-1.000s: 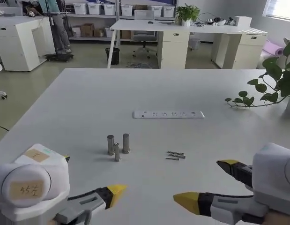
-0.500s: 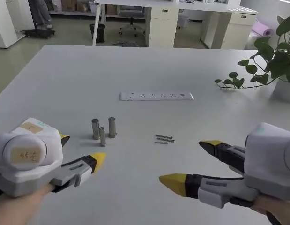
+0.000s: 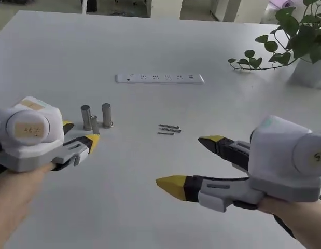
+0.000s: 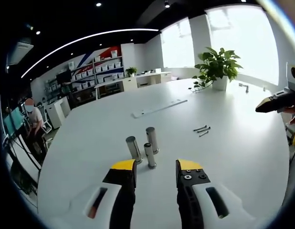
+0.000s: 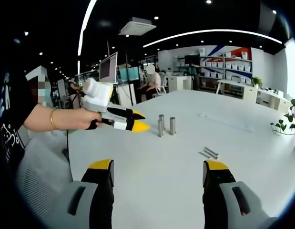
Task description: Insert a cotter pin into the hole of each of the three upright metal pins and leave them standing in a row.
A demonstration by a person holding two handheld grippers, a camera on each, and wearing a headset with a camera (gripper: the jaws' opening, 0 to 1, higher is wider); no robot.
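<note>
Three upright metal pins stand clustered mid-tabletop, just ahead of the empty left gripper, its jaws moderately parted, while the loose cotter pins lie to their right, beyond the right gripper, which gapes wide and empty toward the tabletop's near edge.

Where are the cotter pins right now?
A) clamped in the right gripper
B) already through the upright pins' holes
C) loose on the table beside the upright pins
C: the cotter pins lie loose on the table, apart from the metal pins; the right gripper is open, empty.
</note>
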